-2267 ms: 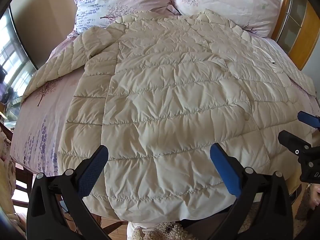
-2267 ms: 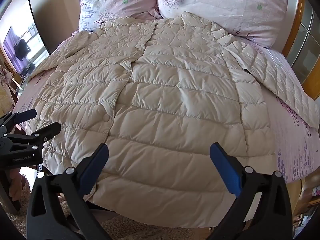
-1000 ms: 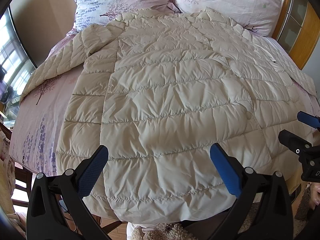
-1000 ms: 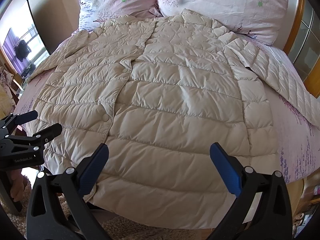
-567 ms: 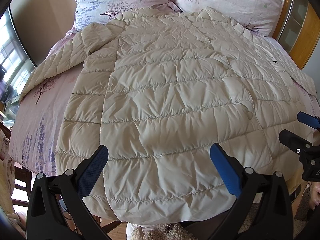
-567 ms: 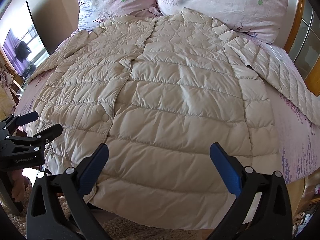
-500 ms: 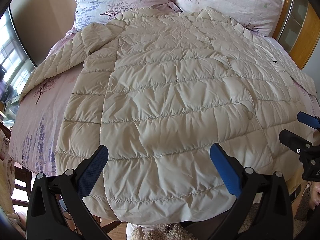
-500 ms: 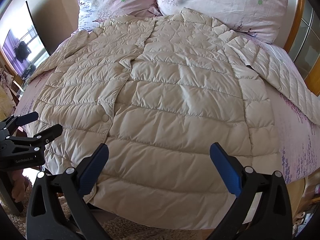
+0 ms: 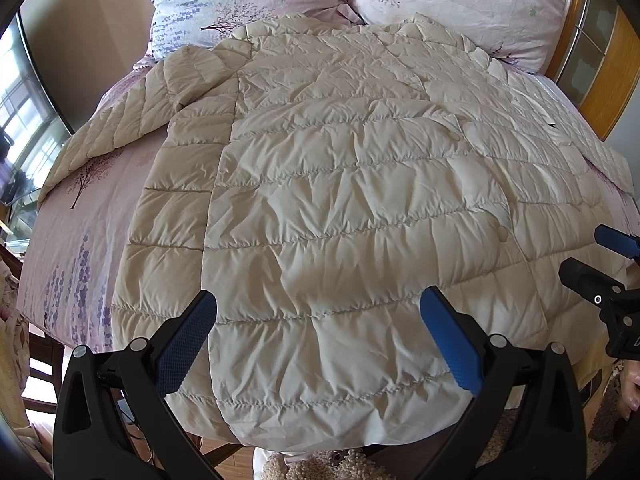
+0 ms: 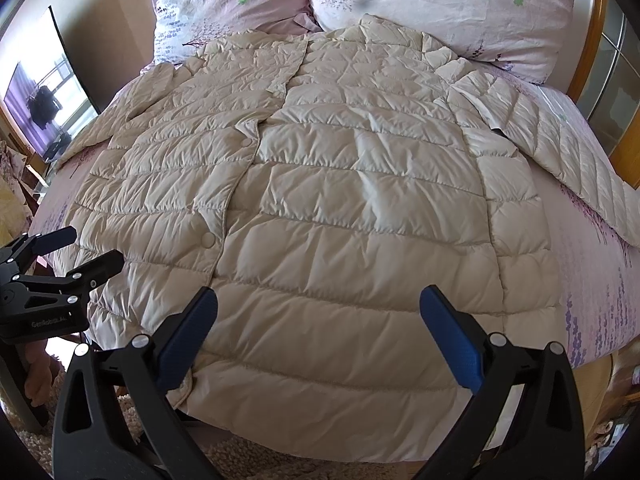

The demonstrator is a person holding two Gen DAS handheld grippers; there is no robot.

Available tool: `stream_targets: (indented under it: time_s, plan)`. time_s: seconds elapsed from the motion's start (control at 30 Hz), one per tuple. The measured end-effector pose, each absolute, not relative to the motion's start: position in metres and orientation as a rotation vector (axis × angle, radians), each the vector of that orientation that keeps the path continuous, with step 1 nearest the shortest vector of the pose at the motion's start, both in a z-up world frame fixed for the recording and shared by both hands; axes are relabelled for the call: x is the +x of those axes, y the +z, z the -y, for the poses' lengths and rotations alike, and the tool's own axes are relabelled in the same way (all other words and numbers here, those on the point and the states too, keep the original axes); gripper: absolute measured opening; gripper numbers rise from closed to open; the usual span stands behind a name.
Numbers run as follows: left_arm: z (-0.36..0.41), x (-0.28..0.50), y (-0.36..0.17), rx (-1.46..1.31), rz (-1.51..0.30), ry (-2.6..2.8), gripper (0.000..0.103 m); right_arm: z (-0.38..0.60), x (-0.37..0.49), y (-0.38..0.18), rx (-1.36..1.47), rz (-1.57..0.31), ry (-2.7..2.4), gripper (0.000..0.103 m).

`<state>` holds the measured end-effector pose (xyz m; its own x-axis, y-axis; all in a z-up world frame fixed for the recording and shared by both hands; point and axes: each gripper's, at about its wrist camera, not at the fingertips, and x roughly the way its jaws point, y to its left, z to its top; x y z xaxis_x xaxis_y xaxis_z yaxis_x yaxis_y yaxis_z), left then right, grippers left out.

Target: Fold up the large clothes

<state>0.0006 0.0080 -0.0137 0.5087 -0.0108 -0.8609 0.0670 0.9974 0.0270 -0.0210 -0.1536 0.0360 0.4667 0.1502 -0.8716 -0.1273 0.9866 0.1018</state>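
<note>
Two pillows (image 9: pixel 452 4) in pink floral covers stand propped at the far end of the bed (image 9: pixel 80 216), and the collar of a cream quilted down jacket (image 9: pixel 344 208) lies just against them. The jacket is spread flat, front up and snapped shut, over most of the pink sheet, its hem hanging over the near edge of the mattress. One sleeve (image 9: pixel 132 128) runs out to the left across the sheet; the other sleeve (image 10: pixel 560 156) angles off to the right toward the wooden bed frame (image 10: pixel 584 52). Round snap buttons (image 10: pixel 207 239) line the placket down the middle.

The left hand-held gripper (image 9: pixel 316 320) hovers above the hem on the left half of the jacket, its blue-padded fingers (image 9: pixel 188 340) spread wide and holding nothing. The right hand-held gripper (image 10: pixel 316 320) hangs over the hem on the right half, likewise wide apart and empty. Each shows at the edge of the other's view, well apart from it.

A dark screen (image 10: pixel 76 60) leans by the wall at the far left, near a bright window (image 9: pixel 16 120). A shaggy beige rug (image 9: pixel 320 466) lies on the floor under the hem. Nothing rests on top of the jacket, and the space between the grippers and the fabric is free.
</note>
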Motion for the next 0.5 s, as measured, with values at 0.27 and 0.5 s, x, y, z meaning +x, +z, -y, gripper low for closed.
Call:
stream_targets:
  time_s: [0.27, 0.5]
  plan:
    - [-0.018, 0.014, -0.009, 0.029, -1.039, -0.044, 0.102, 0.169, -0.006, 0.037, 0.127, -1.074, 0.204, 0.101]
    - [-0.043, 0.038, -0.002, -0.109, -1.007, -0.053, 0.102, 0.221, 0.014, 0.047, 0.310, -0.974, 0.115, 0.101]
